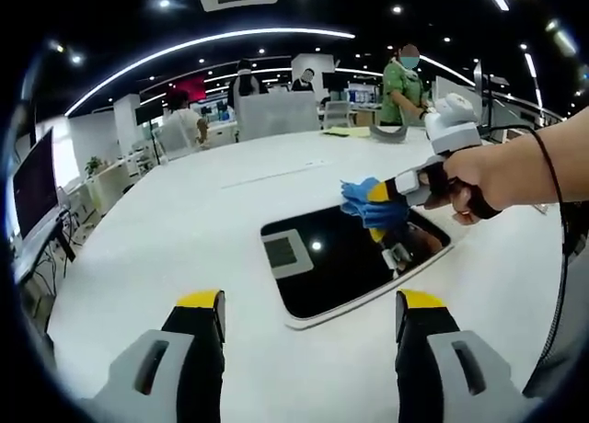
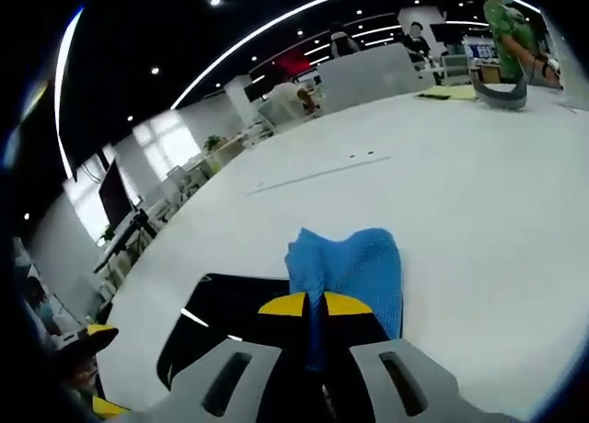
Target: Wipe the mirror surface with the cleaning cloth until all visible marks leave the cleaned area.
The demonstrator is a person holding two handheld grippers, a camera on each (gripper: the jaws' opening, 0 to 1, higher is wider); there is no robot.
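Left gripper (image 1: 308, 314) hovers released, short of the mirror (image 1: 340, 257) lying flat on the white table (image 1: 184, 221). Right gripper (image 2: 315, 304) clenches the blue cloth (image 2: 354, 267) over the mirror's far-right corner. Risk: unbraced mirror slides under wiping pressure.

One mirror (image 1: 340, 262), one blue cloth (image 1: 366, 202), two grippers (image 1: 308, 317) (image 1: 385, 195).

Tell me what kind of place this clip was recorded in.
Probably an open-plan office or lab: a broad white table holding the dark rectangular mirror, black desk monitors along the side, long curved ceiling light strips, and people standing behind.
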